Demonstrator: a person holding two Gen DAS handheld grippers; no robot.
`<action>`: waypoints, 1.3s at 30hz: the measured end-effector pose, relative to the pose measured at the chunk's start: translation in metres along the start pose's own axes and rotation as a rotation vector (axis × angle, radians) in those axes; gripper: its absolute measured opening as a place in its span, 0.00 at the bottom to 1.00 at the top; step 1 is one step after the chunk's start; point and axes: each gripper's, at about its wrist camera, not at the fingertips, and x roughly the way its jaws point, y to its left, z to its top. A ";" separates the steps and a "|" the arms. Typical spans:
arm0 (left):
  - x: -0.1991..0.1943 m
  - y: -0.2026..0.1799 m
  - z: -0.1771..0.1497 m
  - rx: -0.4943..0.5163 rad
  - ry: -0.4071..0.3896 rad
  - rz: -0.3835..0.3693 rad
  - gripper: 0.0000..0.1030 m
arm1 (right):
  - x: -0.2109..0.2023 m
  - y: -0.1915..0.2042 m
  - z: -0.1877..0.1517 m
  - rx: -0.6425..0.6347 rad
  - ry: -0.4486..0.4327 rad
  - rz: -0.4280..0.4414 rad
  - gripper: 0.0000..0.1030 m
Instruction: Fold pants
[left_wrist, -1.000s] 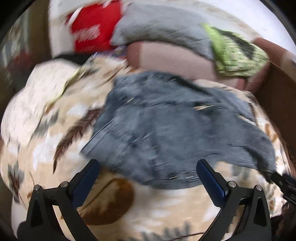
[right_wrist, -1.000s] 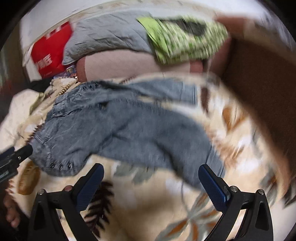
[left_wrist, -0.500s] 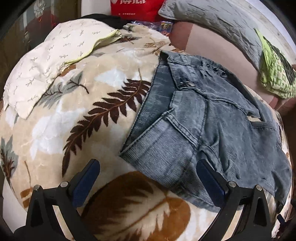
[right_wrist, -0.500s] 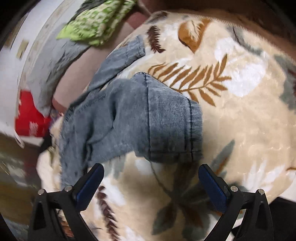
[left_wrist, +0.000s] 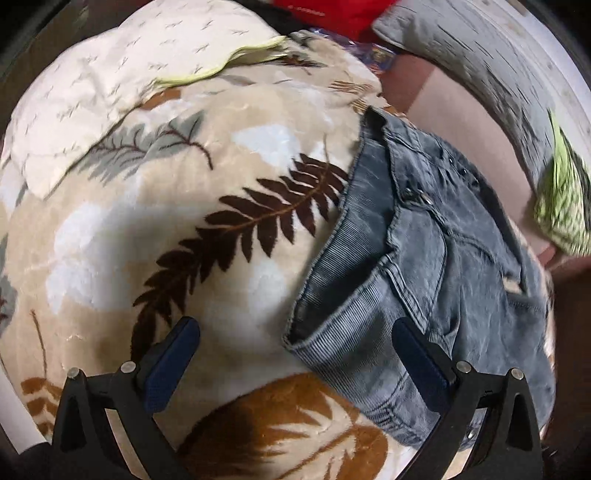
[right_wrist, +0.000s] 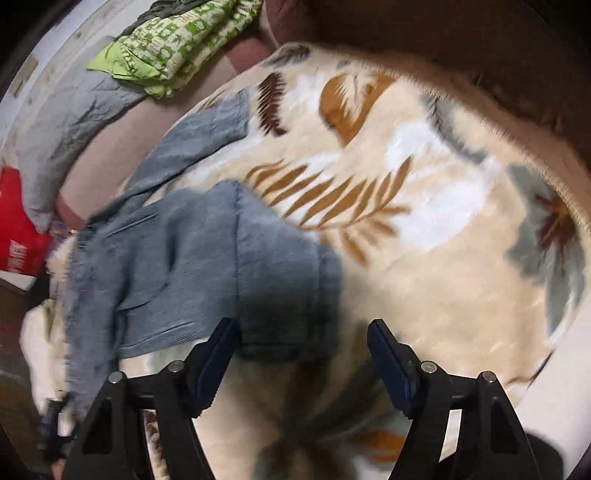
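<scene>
Pants (left_wrist: 424, 266): grey-blue denim, lying crumpled on my leaf-print blanket (left_wrist: 221, 206), filling the right half of the left wrist view and the left centre of the right wrist view (right_wrist: 207, 266). Waistband end with its rivets sits toward the upper right of the left view; a hemmed leg end lies at lower centre of the right view, with the second leg trailing off toward the upper left. Left gripper (left_wrist: 295, 362): jaws spread wide, holding nothing, with the ribbed corner of the denim lying between them at bottom centre. Right gripper (right_wrist: 304, 354): jaws apart, somewhat narrower, empty, the leg hem just ahead of them; whether a pad touches cloth I cannot tell through the blur. Progress, as I judge it: little or none; legs splayed, fabric bunched, no clean fold visible. Remaining: grip both ends, lay the legs together, smooth, fold. Also present: cream pillow (left_wrist: 122, 85) at upper left, green patterned cloth (right_wrist: 173, 40) at top.
</scene>
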 end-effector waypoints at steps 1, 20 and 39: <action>0.001 -0.002 0.001 0.002 -0.002 0.008 1.00 | 0.007 0.001 0.002 -0.009 0.017 0.002 0.74; -0.100 -0.043 0.026 0.278 -0.106 0.079 0.01 | -0.121 0.049 0.026 -0.532 -0.223 -0.244 0.24; 0.010 -0.087 -0.007 0.484 0.069 0.100 0.66 | 0.034 -0.019 0.111 -0.291 0.074 -0.165 0.78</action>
